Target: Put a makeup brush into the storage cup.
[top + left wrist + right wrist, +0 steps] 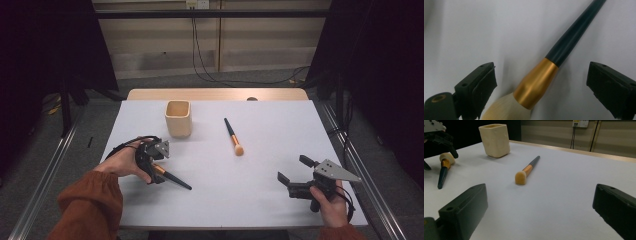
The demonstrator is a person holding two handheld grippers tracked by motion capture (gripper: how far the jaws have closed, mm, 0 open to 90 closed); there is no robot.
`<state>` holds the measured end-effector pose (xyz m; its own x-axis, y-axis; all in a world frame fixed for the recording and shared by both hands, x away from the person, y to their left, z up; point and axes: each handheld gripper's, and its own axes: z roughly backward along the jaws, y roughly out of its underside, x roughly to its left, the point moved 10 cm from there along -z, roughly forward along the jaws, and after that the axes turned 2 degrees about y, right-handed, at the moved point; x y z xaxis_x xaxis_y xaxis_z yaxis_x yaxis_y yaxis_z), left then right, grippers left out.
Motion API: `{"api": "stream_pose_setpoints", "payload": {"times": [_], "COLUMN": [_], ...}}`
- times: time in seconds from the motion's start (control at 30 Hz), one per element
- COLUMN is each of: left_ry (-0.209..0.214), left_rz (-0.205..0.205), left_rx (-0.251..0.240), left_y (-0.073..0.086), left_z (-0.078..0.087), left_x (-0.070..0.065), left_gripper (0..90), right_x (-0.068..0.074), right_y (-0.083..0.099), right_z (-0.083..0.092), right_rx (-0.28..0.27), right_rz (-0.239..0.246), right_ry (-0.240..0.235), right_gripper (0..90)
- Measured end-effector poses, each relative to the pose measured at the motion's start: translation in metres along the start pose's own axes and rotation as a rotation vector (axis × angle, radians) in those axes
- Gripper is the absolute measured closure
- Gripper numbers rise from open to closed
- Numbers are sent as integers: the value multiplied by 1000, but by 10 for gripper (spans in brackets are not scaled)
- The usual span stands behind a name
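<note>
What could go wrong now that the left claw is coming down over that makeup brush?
The left gripper stands open around the near brush, pads not yet touching. The brush lies slanted between the jaws, toward the left pad, so closing might nudge or roll it aside. The jaws straddle the gold ferrule beside the soft bristles; a grip there could slip or crush them. Later, the long handle could knock the cup.
</note>
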<state>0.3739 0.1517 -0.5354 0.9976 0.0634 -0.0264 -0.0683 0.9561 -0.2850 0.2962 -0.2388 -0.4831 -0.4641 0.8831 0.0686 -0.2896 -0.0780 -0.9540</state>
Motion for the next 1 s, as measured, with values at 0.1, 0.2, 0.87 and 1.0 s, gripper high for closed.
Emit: {"api": "stream_pose_setpoints", "payload": {"times": [0.1,0.2,0.87,1.0], "left_ry": [10,20,86,87], "left_rz": [-39,-61,-27,-31], "left_rx": [16,43,104,124], "left_y": [1,3,9,8], "left_z": [-2,-5,-7,-7], "left_x": [1,2,11,9], "left_gripper": [165,208,486,526], "right_x": [0,1,2,1], "right_y": [0,0,2,3], "right_z": [0,0,0,0], "right_rx": [1,3,7,8], "right_rz": [0,4,7,4], "right_ry": [-2,-3,-9,-7], "right_gripper": [0,0,0,0]}}
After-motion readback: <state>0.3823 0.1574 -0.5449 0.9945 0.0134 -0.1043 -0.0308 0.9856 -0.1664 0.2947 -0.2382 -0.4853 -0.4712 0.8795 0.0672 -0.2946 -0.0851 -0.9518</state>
